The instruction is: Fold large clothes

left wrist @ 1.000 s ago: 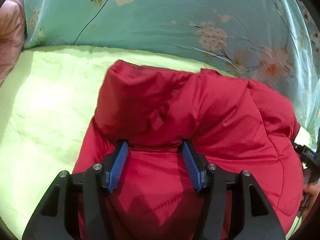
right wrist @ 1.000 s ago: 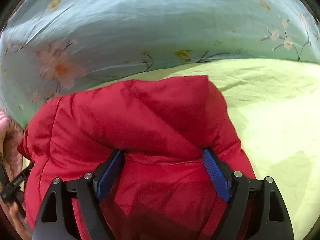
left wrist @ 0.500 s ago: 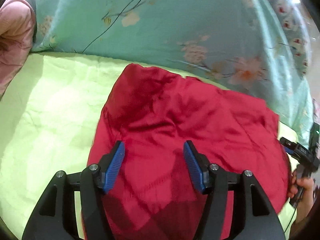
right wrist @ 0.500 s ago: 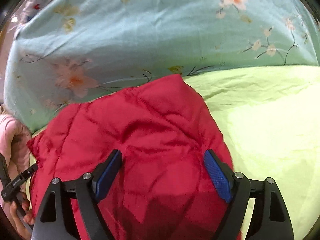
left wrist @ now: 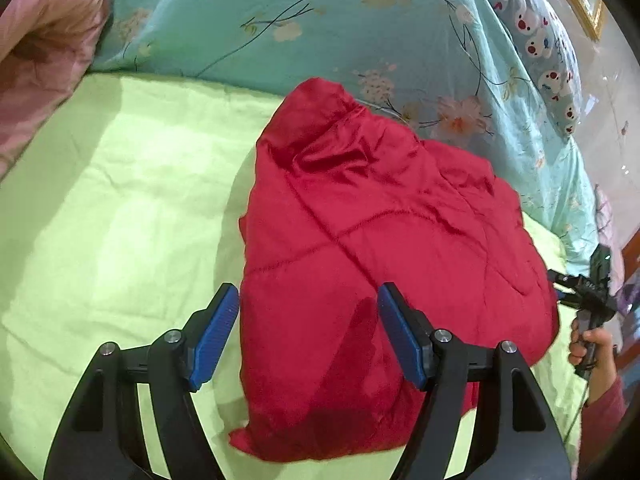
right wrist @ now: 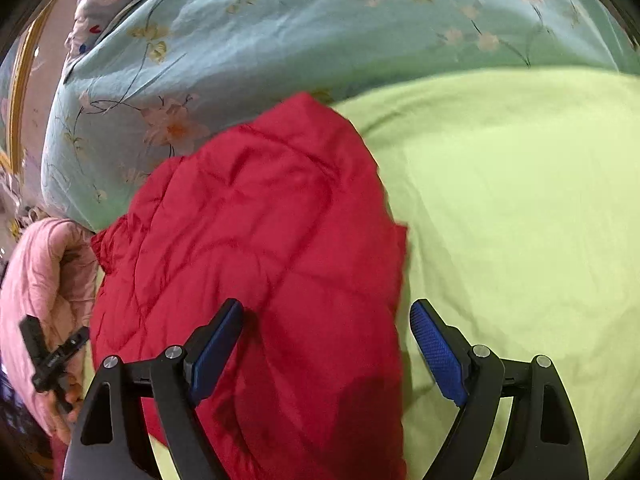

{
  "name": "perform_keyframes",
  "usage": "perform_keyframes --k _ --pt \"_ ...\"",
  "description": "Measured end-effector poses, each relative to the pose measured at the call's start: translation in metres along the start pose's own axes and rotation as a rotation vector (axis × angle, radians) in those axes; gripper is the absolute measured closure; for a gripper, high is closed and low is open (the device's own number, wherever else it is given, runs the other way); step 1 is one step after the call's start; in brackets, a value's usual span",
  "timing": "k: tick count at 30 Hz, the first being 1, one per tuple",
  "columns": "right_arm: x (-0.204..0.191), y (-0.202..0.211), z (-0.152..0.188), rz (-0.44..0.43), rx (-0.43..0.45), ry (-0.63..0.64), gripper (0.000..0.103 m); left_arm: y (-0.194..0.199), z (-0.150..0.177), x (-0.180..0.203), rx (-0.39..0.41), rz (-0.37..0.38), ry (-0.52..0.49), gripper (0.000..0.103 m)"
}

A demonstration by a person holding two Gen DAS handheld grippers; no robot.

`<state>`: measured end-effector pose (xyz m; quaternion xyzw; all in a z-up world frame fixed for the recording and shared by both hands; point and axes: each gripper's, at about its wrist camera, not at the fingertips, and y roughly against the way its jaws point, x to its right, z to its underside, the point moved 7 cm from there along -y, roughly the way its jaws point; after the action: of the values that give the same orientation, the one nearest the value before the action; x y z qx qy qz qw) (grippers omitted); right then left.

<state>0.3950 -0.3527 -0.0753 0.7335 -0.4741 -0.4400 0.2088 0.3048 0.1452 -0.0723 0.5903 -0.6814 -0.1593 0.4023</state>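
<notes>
A red quilted jacket (left wrist: pixel 380 240) lies folded into a compact bundle on the lime-green bed sheet (left wrist: pixel 120 200); it also shows in the right wrist view (right wrist: pixel 260 260). My left gripper (left wrist: pixel 308 332) is open and empty, held above the jacket's near left edge. My right gripper (right wrist: pixel 326 352) is open and empty, above the jacket's near right edge. The right gripper and the hand holding it show at the far right of the left wrist view (left wrist: pixel 588 300). The left gripper shows at the far left of the right wrist view (right wrist: pixel 52 356).
A teal floral quilt (left wrist: pixel 320 32) is piled along the far side of the bed, also in the right wrist view (right wrist: pixel 280 32). A pink garment (left wrist: pixel 36 60) lies at the left. A pillow with a red and white print (left wrist: pixel 540 52) sits at the far right.
Both grippers have pulled back and up from the jacket, so it sits farther away. The raised fold they pressed has settled flat on the bundle.
</notes>
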Motion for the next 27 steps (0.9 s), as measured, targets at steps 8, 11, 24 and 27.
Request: perform_keyframes --k 8,11,24,27 --pt "0.002 -0.013 0.001 -0.130 -0.032 -0.083 0.014 -0.018 0.008 -0.006 -0.072 0.104 0.071 0.019" --pt "0.004 -0.025 0.003 -0.157 -0.078 -0.101 0.013 -0.033 0.011 -0.005 -0.125 0.156 0.105 0.018" --pt "-0.015 -0.072 0.014 -0.290 -0.193 -0.146 0.011 -0.069 0.016 0.023 -0.159 0.296 0.150 0.000" --pt "-0.020 -0.073 0.016 -0.301 -0.201 -0.150 0.030 -0.062 0.015 0.027 -0.124 0.289 0.125 0.016"
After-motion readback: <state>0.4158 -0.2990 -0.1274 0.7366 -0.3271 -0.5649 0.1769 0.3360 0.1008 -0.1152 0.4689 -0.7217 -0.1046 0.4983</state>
